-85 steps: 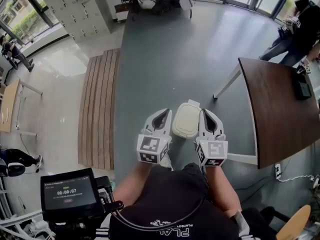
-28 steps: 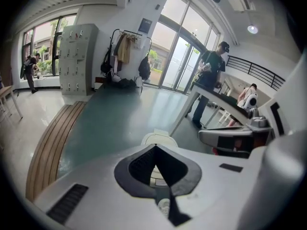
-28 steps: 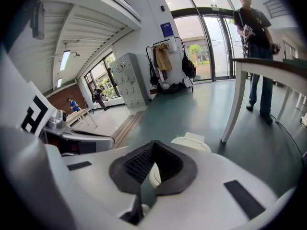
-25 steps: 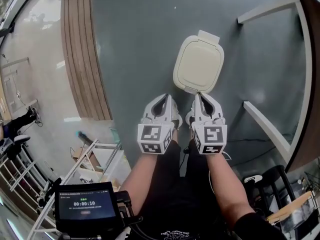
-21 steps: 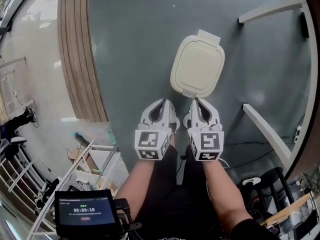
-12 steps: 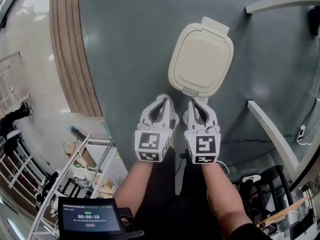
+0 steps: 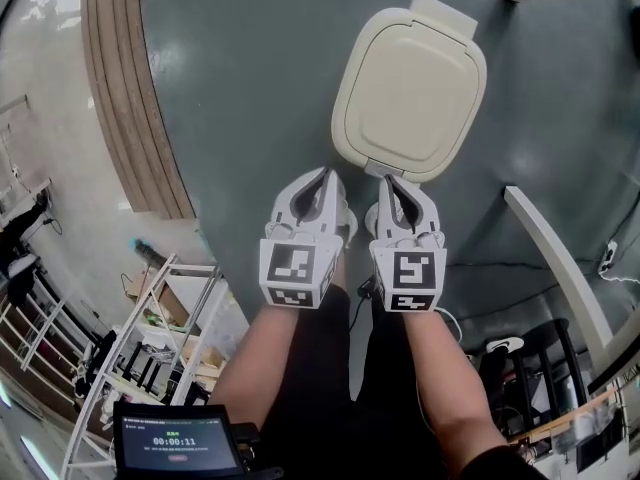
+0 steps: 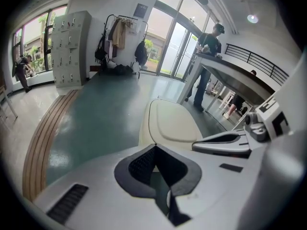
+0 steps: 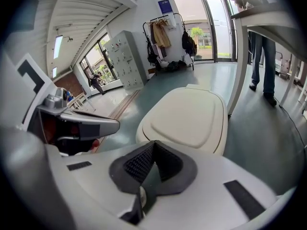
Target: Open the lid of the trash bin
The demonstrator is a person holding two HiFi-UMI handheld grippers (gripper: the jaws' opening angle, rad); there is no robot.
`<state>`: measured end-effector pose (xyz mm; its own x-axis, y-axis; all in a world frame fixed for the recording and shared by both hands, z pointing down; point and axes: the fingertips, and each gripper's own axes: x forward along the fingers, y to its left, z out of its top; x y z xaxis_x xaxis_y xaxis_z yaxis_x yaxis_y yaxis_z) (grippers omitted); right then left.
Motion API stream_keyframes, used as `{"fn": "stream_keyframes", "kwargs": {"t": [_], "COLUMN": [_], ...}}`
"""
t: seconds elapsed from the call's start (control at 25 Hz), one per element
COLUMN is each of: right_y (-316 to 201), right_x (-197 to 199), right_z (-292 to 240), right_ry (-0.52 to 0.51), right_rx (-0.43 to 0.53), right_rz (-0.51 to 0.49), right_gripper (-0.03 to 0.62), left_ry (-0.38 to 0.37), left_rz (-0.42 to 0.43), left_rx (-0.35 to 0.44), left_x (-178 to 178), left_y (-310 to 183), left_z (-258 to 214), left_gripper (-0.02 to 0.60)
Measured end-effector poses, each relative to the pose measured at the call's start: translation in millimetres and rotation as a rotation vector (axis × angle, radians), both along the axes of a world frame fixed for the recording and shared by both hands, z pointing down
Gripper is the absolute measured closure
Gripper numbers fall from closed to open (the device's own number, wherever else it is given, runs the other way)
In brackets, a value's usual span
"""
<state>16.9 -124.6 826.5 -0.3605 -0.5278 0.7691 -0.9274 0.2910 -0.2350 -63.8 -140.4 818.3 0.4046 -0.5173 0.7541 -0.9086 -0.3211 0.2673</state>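
Grey floor (image 7: 250, 68) holds the closed trash bin (image 7: 408, 88); left gripper (image 7: 325, 172) and right gripper (image 7: 389, 181) fingers clenched, empty.

A grey floor (image 7: 250, 68) bears a wooden plank strip (image 7: 125, 98) far left, a metal rack (image 7: 150, 348) near left, a white table leg (image 7: 560, 258) right, and a timer screen (image 7: 175, 443) nearest.

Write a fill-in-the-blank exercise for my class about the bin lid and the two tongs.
1. The cream lid lies flat on its bin, so it is ____.
2. The left tongs and the right tongs hold nothing, and the jaws of each are ____.
3. The small tab at the lid's near edge lies just ahead of the ____ tongs.

Missing words: closed; shut; right.
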Motion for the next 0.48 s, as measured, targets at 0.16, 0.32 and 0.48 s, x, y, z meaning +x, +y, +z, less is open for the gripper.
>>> {"fn": "stream_keyframes", "kwargs": {"t": [0.16, 0.32, 0.48], "right_y": [5, 13, 15], "right_x": [-3, -2, 2], "right_z": [3, 30, 50], "right_ry": [0.019, 0.025, 0.024], "right_rx": [-0.021, -0.039, -0.049], "right_rz": [-0.006, 0.003, 0.006], "right_gripper": [0.592, 0.592, 0.592], "left_ry": [-0.003, 0.0, -0.005], "left_rz": [0.003, 0.005, 0.001], "left_rx": [-0.005, -0.019, -0.031], "left_x": [-1, 0, 0], "left_y": [-1, 5, 13], "left_z": [-1, 27, 49], "left_gripper": [0.583, 0.583, 0.583]}}
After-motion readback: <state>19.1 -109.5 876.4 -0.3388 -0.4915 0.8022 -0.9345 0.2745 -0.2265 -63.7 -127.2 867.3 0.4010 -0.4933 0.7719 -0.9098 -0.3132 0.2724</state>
